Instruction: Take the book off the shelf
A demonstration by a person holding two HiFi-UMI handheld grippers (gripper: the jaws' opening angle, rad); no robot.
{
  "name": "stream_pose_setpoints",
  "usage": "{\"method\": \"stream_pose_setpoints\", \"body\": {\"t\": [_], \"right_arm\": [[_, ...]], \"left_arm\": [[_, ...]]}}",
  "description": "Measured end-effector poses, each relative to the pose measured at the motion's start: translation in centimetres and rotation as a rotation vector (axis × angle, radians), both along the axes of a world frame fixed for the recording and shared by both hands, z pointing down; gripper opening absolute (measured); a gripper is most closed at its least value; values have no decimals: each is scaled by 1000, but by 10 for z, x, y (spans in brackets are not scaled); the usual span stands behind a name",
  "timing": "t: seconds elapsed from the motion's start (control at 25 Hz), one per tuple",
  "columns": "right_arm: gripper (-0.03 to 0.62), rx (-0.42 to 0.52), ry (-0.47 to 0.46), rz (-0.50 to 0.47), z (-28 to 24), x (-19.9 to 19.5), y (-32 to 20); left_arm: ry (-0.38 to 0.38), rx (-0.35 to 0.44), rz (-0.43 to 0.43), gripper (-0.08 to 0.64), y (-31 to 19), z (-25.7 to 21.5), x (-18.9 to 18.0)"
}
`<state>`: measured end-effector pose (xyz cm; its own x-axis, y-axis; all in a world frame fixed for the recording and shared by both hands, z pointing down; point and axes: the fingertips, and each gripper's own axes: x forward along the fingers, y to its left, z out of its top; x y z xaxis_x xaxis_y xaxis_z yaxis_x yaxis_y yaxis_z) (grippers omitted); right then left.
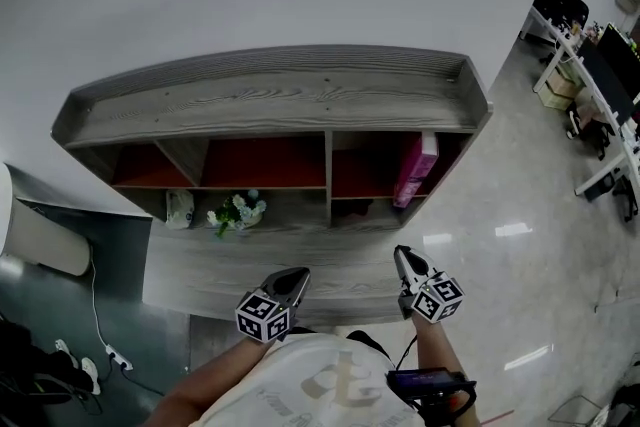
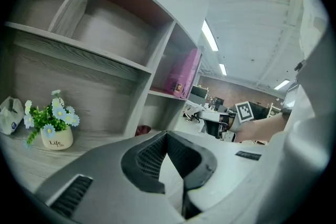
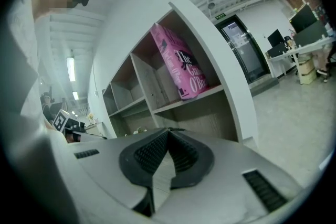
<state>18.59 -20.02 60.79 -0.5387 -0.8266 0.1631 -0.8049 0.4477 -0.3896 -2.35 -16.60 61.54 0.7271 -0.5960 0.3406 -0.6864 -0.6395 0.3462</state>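
Observation:
A pink book point(image 1: 416, 169) stands leaning in the upper right compartment of the grey wooden shelf point(image 1: 270, 100). The left gripper view shows the book point(image 2: 184, 73) far off to the right, and the right gripper view shows the book point(image 3: 178, 63) up ahead, tilted. My left gripper point(image 1: 297, 277) is in front of the shelf's low ledge, shut and empty, its jaws meeting at the tip point(image 2: 167, 134). My right gripper point(image 1: 401, 257) sits below the book's compartment, well short of it, also shut with nothing between its fingers point(image 3: 168, 131).
A small pot of flowers point(image 1: 236, 212) and a white packet point(image 1: 180, 208) stand in the lower left compartment. A dark red thing point(image 2: 143, 129) lies in the lower middle one. Desks with monitors point(image 1: 600, 65) line the right. A power strip point(image 1: 100, 355) lies on the floor at the left.

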Motion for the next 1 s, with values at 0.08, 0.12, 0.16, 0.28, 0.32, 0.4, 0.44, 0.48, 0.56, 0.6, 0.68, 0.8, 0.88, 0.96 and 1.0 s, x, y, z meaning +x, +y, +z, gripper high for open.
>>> {"method": "stream_pose_setpoints", "body": {"t": [0.08,0.12,0.16,0.28,0.32,0.4,0.44,0.48,0.56,0.6,0.68,0.8,0.88,0.96,1.0], "right_arm": [[5,17,15,14,-11,1,-9],[5,28,23,21,-17,1,-13],[5,40,31,28,-24,2,-18],[5,76,53,60,-45,7,-29],[5,87,61,74,-52,9,-32],[6,106,80,105,-66,12,-38],[7,114,90,119,-72,12,-41],[26,123,98,132,-78,12,-44],[67,139,114,157,-90,11,-49],[78,147,123,167,-94,10,-51],[110,160,143,184,-103,9,-55],[157,173,167,213,-113,6,-61],[202,179,178,244,-118,7,-66],[248,181,183,277,-123,7,-70],[268,182,184,291,-125,8,-73]], "left_arm": [[8,-3,14,2,-1,1,-4],[11,-4,19,2,-1,2,-7],[14,-6,23,2,-2,2,-9],[27,-11,29,2,-3,5,-16],[32,-14,31,2,-3,6,-18],[40,-23,34,2,-2,8,-22],[44,-27,36,2,-2,9,-25],[47,-30,39,2,-2,9,-27],[50,-34,45,2,-3,10,-32],[51,-35,49,2,-3,10,-34],[55,-32,56,2,-5,8,-36],[56,-21,68,2,-9,5,-39],[50,-15,79,2,-12,5,-42],[45,-11,89,2,-13,5,-45],[44,-10,92,2,-13,6,-46]]}}
